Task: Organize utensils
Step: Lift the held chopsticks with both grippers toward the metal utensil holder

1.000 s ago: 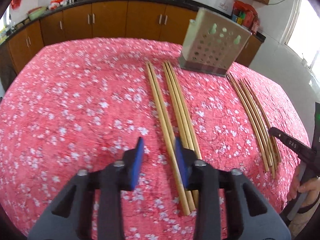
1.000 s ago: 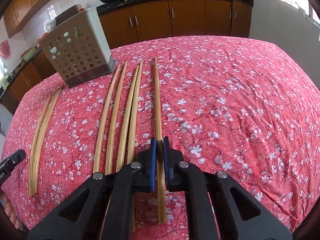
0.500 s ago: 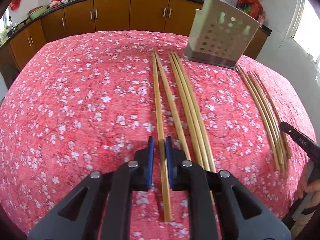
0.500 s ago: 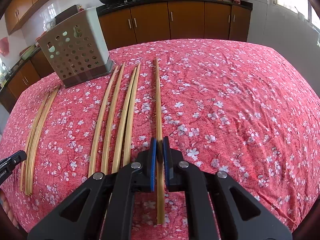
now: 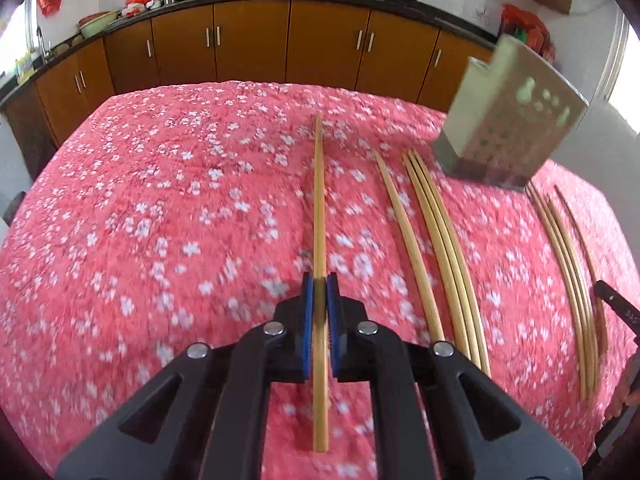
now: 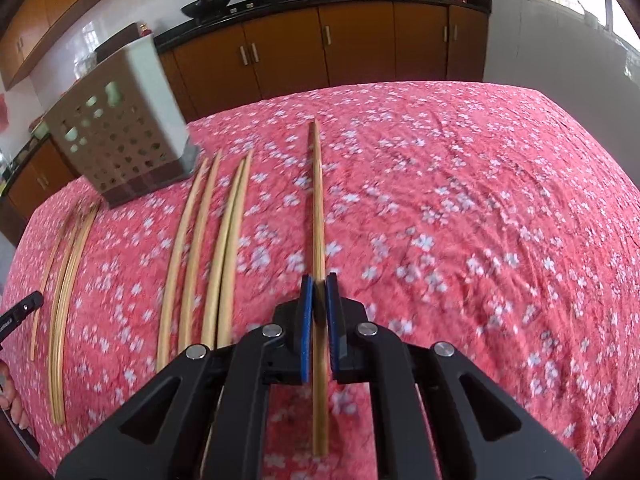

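Observation:
My left gripper is shut on a long bamboo chopstick and holds it above the red floral cloth. My right gripper is shut on another bamboo chopstick, also lifted off the cloth. Several more chopsticks lie in rows to the right in the left wrist view, and to the left in the right wrist view. A perforated metal utensil holder stands at the far side of the table; it also shows in the right wrist view.
A further bundle of chopsticks lies beyond the holder's side, seen in the right wrist view as well. The red floral cloth covers the table. Brown kitchen cabinets stand behind it.
My left gripper closed on a chopstick and lifted it away from the others. My right gripper, shut throughout, raised its chopstick off the cloth. Both views are blurred by motion.

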The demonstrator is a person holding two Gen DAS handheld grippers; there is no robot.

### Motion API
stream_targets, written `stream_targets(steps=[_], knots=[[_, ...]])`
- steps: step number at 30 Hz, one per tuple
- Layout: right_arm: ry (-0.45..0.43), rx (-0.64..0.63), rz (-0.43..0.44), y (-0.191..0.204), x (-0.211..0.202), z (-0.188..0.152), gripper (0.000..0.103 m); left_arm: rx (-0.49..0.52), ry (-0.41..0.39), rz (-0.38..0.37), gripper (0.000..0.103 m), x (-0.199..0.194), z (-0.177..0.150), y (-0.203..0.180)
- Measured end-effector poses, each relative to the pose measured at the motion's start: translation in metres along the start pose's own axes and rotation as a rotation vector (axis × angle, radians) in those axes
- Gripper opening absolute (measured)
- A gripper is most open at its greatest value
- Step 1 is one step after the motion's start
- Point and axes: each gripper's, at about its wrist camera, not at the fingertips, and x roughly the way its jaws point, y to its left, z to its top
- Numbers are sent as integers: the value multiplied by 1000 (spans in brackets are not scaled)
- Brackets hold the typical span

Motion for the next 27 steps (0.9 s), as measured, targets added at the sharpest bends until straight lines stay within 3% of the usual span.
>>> stream_targets(steps=[9,23,27], knots=[[-13,-21,-14,0,0,-6,8,10,-7,-45,9,-15,-17,2],[-10,-30,6,-6,-16,-22,8,38,-19,-11,8,-26,-33,-3],[-76,-2,25,-12,-42,-17,8,40,-39,-7,8,-41,-26,-1]])
